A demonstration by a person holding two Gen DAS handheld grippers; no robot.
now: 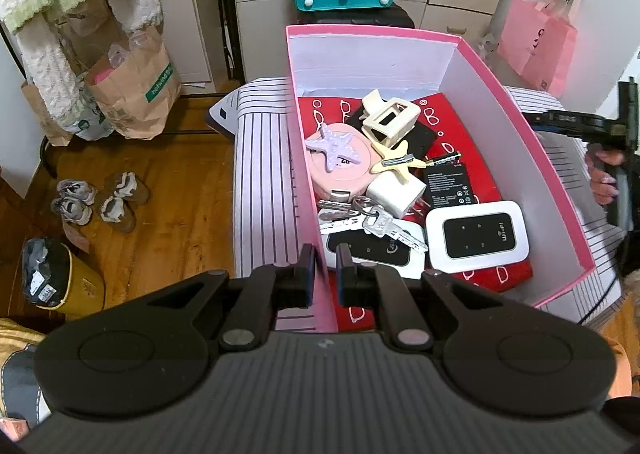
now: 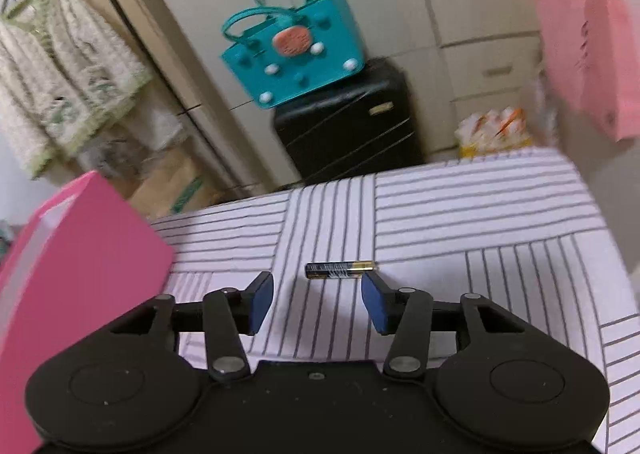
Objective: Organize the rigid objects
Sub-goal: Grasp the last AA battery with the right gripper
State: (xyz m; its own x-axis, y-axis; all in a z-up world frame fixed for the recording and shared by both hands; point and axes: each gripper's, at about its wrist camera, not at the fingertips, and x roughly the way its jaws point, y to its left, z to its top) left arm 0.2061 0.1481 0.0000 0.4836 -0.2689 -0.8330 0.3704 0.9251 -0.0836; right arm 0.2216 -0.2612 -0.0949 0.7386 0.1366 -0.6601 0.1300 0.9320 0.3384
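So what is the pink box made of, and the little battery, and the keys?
The pink box looks like cardboard: thin flat walls, matte pink outside, plain white inside. The battery on the striped cloth seems to be metal in a glossy printed wrap, black with a shiny gold end. The keys in the box look like bare silvery metal, since they catch the light.

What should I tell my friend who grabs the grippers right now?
Left gripper: fingers shut on the pink box wall, steadying it.
Right gripper: open, empty, aimed at the battery on the striped cloth.
Done: keys, starfish clips, both wifi routers already in the box.
Left: pick up the battery, probably drop it in the box.
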